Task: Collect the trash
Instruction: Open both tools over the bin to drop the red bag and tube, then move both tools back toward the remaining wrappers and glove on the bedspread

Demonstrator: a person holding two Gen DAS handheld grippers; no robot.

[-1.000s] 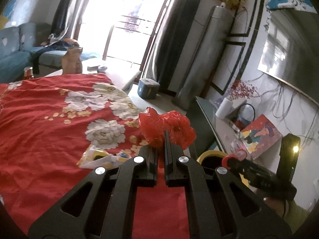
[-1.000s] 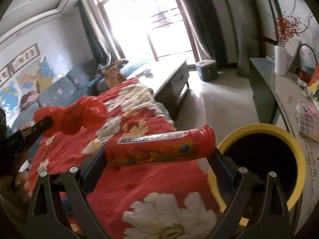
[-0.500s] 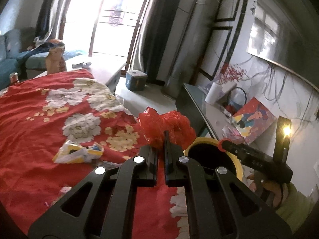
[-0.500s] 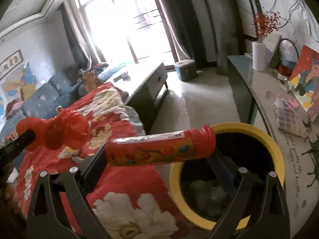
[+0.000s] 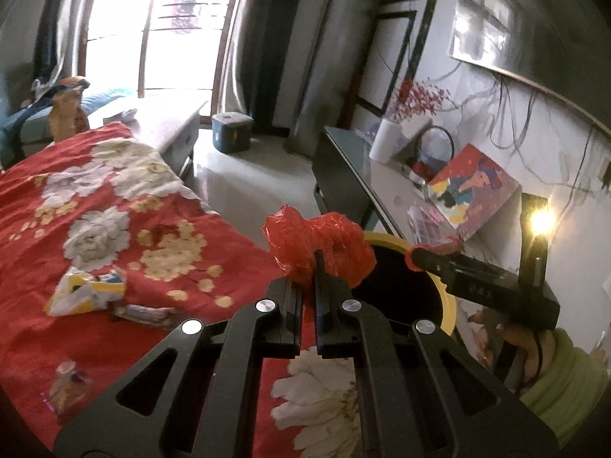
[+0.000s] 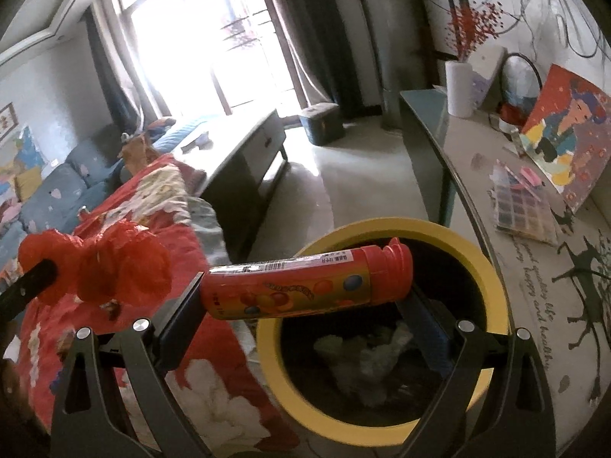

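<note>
My left gripper (image 5: 310,263) is shut on a crumpled red plastic bag (image 5: 317,244), held at the near left rim of the yellow-rimmed black trash bin (image 5: 448,305). My right gripper (image 6: 301,286) is shut on a red candy tube (image 6: 305,284), gripped end to end and lying crosswise over the bin (image 6: 492,282). Pale crumpled trash (image 6: 366,351) lies inside the bin. In the right wrist view the red bag (image 6: 110,263) hangs at the left on the left gripper's finger (image 6: 23,290). A yellow and white wrapper (image 5: 86,290) and a small wrapper (image 5: 143,311) lie on the red floral cloth (image 5: 114,229).
A dark side table (image 6: 477,175) to the right of the bin carries a white vase (image 6: 460,87), a painting (image 6: 565,133) and a colour swatch sheet (image 6: 523,210). A low cabinet (image 6: 248,152), a blue box (image 6: 322,124) on the floor and a blue sofa (image 6: 57,194) stand farther back.
Both grippers have moved right toward the bin with their loads. The tube now hangs over the bin's opening and the red bag has reached the bin's rim.
</note>
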